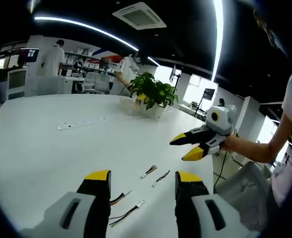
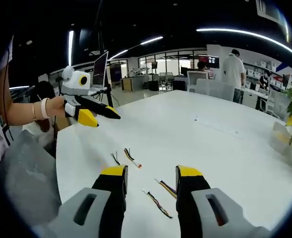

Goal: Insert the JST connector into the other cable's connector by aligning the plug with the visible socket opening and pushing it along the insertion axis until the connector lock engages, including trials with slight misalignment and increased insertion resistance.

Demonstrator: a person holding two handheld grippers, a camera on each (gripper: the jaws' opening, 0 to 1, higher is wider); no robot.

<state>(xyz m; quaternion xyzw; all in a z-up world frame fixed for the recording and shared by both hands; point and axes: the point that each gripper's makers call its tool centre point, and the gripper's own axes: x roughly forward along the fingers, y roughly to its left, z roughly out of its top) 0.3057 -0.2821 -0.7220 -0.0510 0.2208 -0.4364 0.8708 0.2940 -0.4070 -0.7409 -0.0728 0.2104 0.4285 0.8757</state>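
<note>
The white desk [image 1: 46, 148] of an office carries four cables [image 1: 156, 177]; a plant [image 1: 153, 91] stands beyond both released hand-held grippers [image 1: 142, 181] [image 2: 150, 173].

1. Four short cables lie on the white worktop [image 1: 46, 148]: first cable [image 1: 148, 171], second cable [image 1: 161, 178], third cable [image 1: 120, 198], fourth cable [image 1: 127, 214].
2. Two tongs: the left tongs [image 1: 142, 179] and the right tongs [image 2: 152, 173], each with two yellow-tipped jaws standing apart.
3. One potted plant [image 1: 153, 90].
4. One power strip [image 1: 81, 123].
5. Two people in white tops stand in the background: one person [image 1: 52, 58], another person [image 1: 128, 69].
</note>
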